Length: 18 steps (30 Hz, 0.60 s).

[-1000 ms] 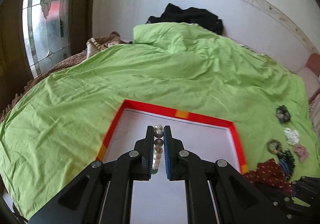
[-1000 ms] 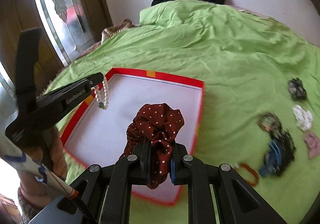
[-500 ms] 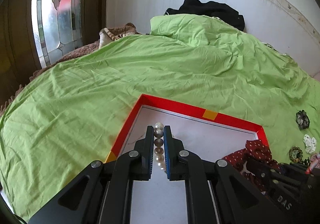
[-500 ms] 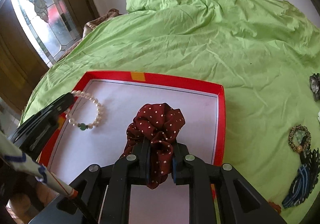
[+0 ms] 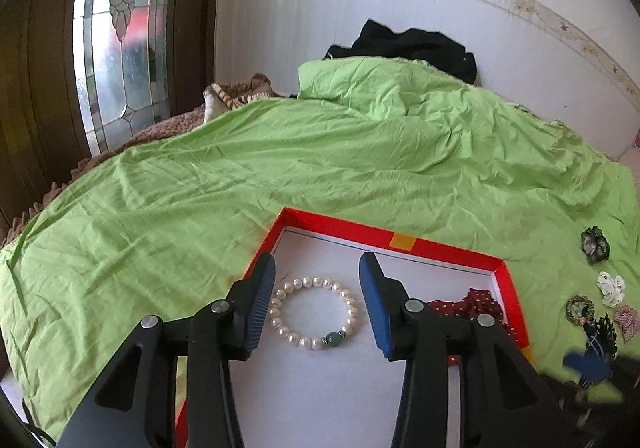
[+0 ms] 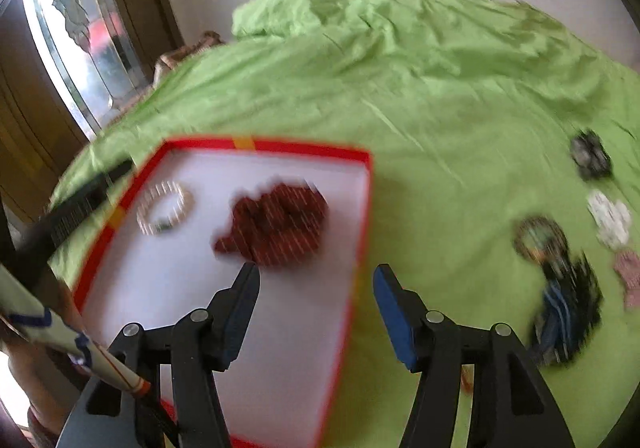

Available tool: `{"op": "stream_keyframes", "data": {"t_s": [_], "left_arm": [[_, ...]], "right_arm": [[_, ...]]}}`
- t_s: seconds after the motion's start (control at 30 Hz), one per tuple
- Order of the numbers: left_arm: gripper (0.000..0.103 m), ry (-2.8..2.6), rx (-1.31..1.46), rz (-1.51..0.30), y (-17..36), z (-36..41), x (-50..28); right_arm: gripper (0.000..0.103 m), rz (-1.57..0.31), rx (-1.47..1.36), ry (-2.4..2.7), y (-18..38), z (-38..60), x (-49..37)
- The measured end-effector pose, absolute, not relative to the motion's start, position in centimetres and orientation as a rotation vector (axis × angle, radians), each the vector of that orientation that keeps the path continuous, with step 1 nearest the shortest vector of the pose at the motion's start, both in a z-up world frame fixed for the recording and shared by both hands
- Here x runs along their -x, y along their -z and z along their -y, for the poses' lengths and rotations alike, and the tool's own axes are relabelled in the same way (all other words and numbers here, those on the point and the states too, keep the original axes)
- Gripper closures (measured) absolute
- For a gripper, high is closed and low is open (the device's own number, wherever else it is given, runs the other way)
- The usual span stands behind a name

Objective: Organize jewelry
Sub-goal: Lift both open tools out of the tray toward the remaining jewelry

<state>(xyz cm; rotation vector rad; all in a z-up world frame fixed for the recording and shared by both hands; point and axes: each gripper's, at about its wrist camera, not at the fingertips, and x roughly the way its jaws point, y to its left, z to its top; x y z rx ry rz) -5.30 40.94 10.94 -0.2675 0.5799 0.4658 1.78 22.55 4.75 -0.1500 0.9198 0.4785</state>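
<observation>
A red-rimmed tray [image 5: 344, 226] with a white floor lies on the green bedspread; it also shows in the right wrist view [image 6: 264, 145]. A pearl bracelet [image 5: 313, 312] with one green bead lies flat in the tray between my open left gripper's [image 5: 316, 300] fingers. In the right wrist view the bracelet [image 6: 165, 207] is at the tray's left. A dark red dotted scrunchie [image 6: 276, 222] lies in the tray, just ahead of my open, empty right gripper [image 6: 316, 308]. It shows partly behind the left gripper's right finger in the left view [image 5: 468, 302].
Several scrunchies and hair pieces lie on the bedspread right of the tray: a dark one [image 6: 591, 160], a white one [image 6: 610, 219], a pink one [image 6: 630, 272], a round patterned one [image 6: 540, 238] and a blue-black one [image 6: 568, 312]. Black clothing [image 5: 408, 46] lies by the far wall.
Both grippers opened. The left one let the pearl bracelet down flat in the tray. The right one let go of the red scrunchie in the tray and is swinging right.
</observation>
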Motion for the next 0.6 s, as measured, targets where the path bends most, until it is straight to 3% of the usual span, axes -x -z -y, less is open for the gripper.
{"op": "stream_keyframes", "data": {"t_s": [0.13, 0.2, 0.3, 0.6], "left_arm": [[0.06, -0.45, 0.313, -0.546, -11.8, -40.8, 6.6], [0.06, -0.436, 0.338, -0.542, -12.1, -40.8, 7.0], [0.06, -0.435, 0.344, -0.543, -12.3, -40.6, 7.6], [0.06, -0.428, 0.361, -0.556, -13.0, -39.6, 8.5]], "right_arm": [[0.059, -0.99, 0.131, -0.462, -2.7, -20.4, 0.1], [0.086, -1.03, 0.139, -0.482, -1.7, -20.4, 0.6], [0.091, -1.058, 0.155, -0.521, -0.9, -21.0, 1.7], [0.086, -1.056, 0.158, -0.589, -0.8, -21.4, 4.3]]}}
